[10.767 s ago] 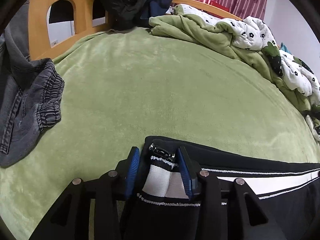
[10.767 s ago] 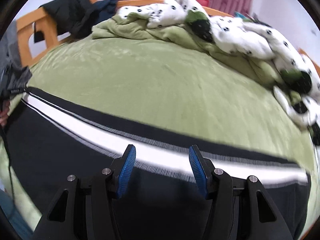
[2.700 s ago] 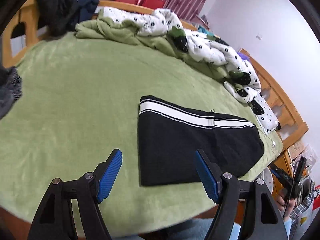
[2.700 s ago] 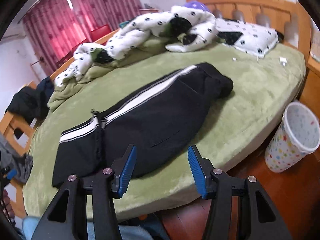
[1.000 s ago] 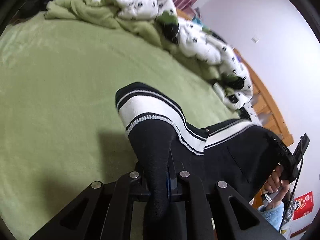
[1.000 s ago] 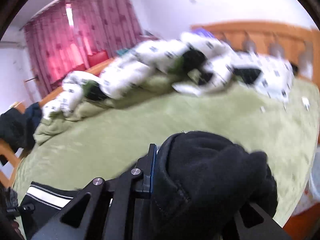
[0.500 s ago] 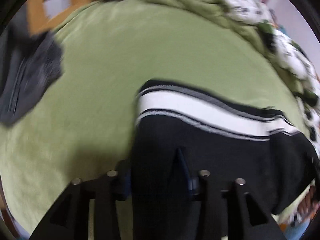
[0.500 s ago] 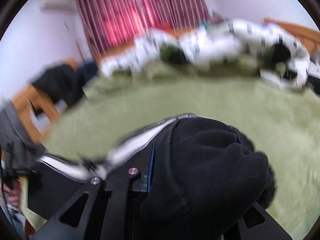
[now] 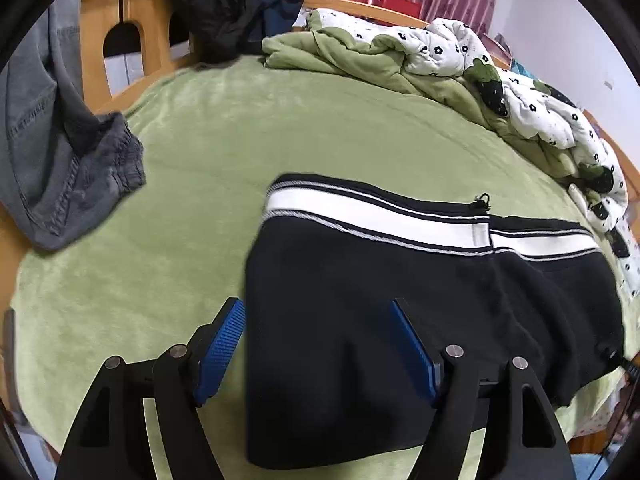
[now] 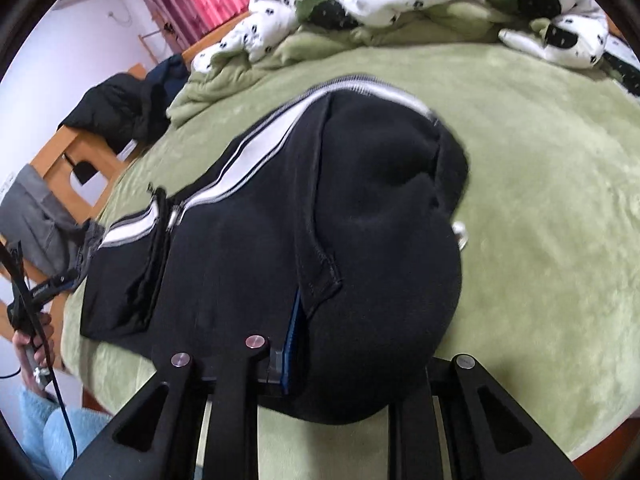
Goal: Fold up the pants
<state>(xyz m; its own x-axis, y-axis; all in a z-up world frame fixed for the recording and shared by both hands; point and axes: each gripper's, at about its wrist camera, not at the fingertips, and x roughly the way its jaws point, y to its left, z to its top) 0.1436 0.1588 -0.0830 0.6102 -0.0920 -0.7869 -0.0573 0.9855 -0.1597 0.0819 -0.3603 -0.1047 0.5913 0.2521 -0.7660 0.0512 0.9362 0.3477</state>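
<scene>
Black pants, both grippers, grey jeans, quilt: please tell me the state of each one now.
black pants: folded over, lying on the bed, one end bunched in the right gripper.
left gripper: open, above the pants' edge, holding nothing.
right gripper: shut on the pants.
grey jeans: crumpled, unfolded.
quilt: rumpled in a heap.

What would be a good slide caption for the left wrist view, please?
Open left gripper poised over folded black pants with white side stripe on a green bedspread.
</scene>
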